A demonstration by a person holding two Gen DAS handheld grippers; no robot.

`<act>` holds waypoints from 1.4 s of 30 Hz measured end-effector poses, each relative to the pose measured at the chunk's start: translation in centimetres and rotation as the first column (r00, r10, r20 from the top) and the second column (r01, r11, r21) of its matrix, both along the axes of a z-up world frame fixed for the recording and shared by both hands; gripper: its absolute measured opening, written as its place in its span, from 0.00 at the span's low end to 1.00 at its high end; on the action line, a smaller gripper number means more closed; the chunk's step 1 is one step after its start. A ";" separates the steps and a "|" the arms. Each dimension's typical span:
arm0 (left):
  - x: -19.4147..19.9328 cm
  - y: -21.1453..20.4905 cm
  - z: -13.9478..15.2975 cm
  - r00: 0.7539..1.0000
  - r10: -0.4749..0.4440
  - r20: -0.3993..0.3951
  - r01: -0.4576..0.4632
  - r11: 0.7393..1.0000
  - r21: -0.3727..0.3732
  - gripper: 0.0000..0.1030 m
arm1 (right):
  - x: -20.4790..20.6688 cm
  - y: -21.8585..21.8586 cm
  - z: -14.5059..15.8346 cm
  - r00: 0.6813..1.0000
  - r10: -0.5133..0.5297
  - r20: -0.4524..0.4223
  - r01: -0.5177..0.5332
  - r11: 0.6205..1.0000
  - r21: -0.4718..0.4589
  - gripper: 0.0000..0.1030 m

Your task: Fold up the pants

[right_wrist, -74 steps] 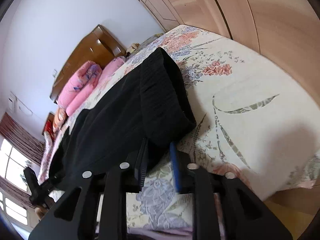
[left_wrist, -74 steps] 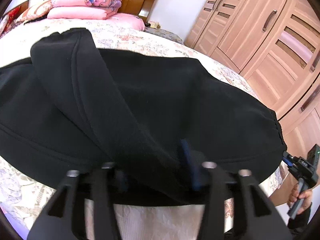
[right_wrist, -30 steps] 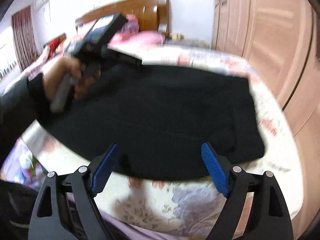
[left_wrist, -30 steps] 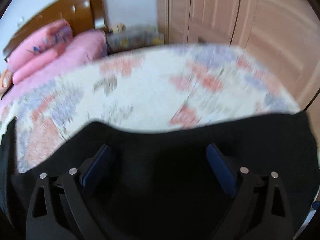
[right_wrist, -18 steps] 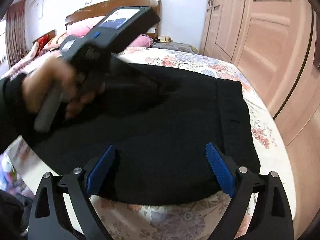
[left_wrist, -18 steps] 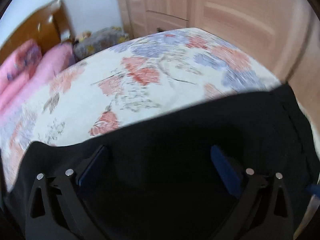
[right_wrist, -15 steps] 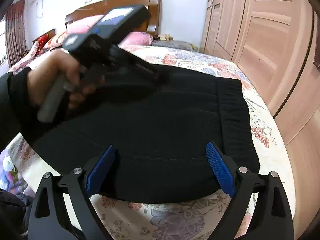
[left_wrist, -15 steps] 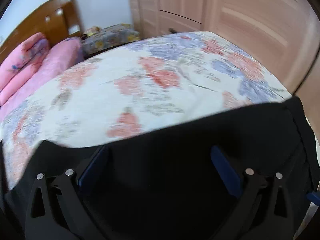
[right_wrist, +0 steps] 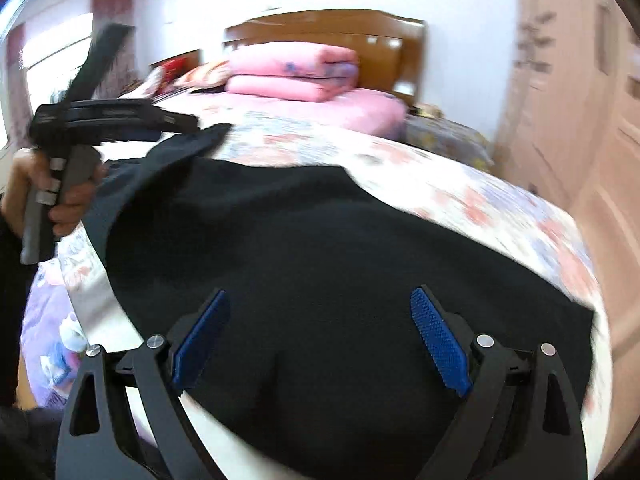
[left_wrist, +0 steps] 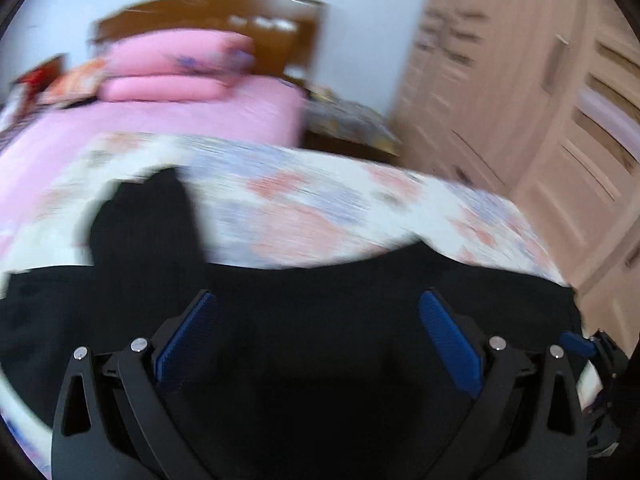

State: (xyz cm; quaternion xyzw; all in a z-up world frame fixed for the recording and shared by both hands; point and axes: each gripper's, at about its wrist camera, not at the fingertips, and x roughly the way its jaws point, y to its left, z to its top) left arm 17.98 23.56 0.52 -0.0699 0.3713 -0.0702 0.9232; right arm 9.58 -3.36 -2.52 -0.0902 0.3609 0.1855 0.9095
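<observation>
Mid-fold — both grippers, left gripper (left_wrist: 316, 336) and right gripper (right_wrist: 320, 332), hover with jaws spread over black pants (right_wrist: 320, 248) on the bed (right_wrist: 500, 208), likely needing a fresh grip next.

Two matte black plastic handheld grippers are seen, each forked into angular fingers. The left gripper (left_wrist: 316, 340) is fitted with ribbed blue rubber pads on the fingers (left_wrist: 448, 340), and silver round screws are set at the knuckles. The same blue pads and silver screws are carried by the right gripper (right_wrist: 320, 340). A grey handle (right_wrist: 60, 188) is fixed beneath the left gripper's black body. A dark sleeve (right_wrist: 8, 248) is worn.
</observation>
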 end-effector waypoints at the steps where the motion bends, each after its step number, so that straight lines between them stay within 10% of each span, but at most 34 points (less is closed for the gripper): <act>1: 0.2 1.7 0.1 0.998 0.059 -0.010 -0.059 0.998 0.024 0.98 | 1.2 0.7 -0.1 1.000 0.018 -0.008 -0.017 1.000 0.006 0.86; 5: 3.3 6.1 -0.4 0.982 0.152 -0.113 -0.142 0.985 0.093 0.98 | 6.2 4.5 -0.8 0.999 0.015 -0.041 -0.014 1.000 0.026 0.86; 14: 13.2 1.3 -5.9 0.931 0.149 -0.334 -0.038 0.948 0.316 0.86 | 9.4 7.6 -4.7 0.989 -0.025 -0.147 0.034 0.998 0.059 0.86; 17: 15.1 1.5 -8.9 0.890 0.196 -0.412 -0.036 0.931 0.364 0.69 | 9.5 7.2 -5.0 0.988 -0.030 -0.149 0.043 0.996 0.083 0.86; 20: 13.9 2.4 -7.9 0.923 0.223 -0.313 -0.091 0.919 0.384 0.11 | 10.0 6.7 -5.5 0.982 -0.053 -0.180 0.071 0.992 0.100 0.86; 22: 11.7 3.4 -5.8 0.960 0.209 -0.189 -0.144 0.940 0.310 0.09 | 10.2 6.4 -5.6 0.981 -0.052 -0.189 0.076 0.990 0.120 0.86; 27: 1.5 10.9 -1.4 0.943 0.329 0.046 -0.330 0.944 0.025 0.08 | 10.3 6.0 -5.7 0.979 -0.058 -0.197 0.087 0.986 0.141 0.86; 32: -8.1 19.6 -4.5 0.900 0.435 -0.018 -0.427 0.872 -0.239 0.09 | 10.4 6.3 -5.8 0.977 -0.060 -0.202 0.087 0.988 0.126 0.86; 35: -9.6 21.1 -8.8 0.930 0.354 -0.097 -0.367 0.897 -0.247 0.41 | 10.4 6.5 -5.9 0.977 -0.059 -0.205 0.084 0.990 0.115 0.86; 39: -12.4 23.0 -8.3 0.954 0.299 0.023 -0.280 0.915 -0.290 0.86 | 10.5 6.4 -6.0 0.974 -0.061 -0.217 0.088 0.989 0.116 0.86; 42: -13.9 28.2 -6.9 0.889 0.457 0.025 -0.413 0.825 -0.386 0.87 | 10.5 6.7 -6.1 0.974 -0.064 -0.218 0.087 0.991 0.097 0.86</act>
